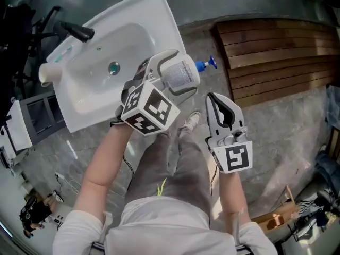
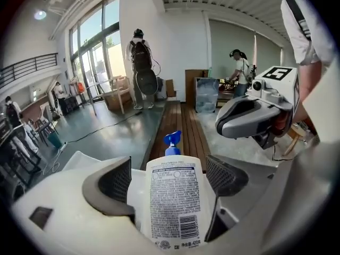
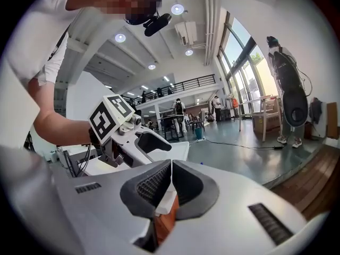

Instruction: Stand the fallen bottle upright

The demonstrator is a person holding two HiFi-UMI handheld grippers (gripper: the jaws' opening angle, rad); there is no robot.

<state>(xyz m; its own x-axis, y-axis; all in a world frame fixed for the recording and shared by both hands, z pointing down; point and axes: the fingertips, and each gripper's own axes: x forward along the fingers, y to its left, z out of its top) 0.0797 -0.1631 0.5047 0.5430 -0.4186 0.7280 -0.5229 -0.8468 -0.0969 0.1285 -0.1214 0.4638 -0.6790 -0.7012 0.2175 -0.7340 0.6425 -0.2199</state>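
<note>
A white bottle (image 1: 180,73) with a blue pump (image 1: 206,64) sits between the jaws of my left gripper (image 1: 178,74), at the right corner of a white sink (image 1: 154,15). In the left gripper view the bottle (image 2: 172,201) shows its printed label, with the pump (image 2: 171,142) at the far end. The left pad (image 2: 114,182) stands a little clear of it and the right pad (image 2: 223,177) lies close along it, so this gripper is open. The bottle's base is hidden. My right gripper (image 1: 212,97) hangs to the right, jaws shut (image 3: 170,166) on nothing.
A black tap (image 1: 74,31) and a drain (image 1: 113,67) belong to the sink. A wooden deck (image 1: 276,57) lies to the right on grey floor. A white container (image 1: 50,70) rests on the sink's left rim. People (image 2: 141,62) stand far off.
</note>
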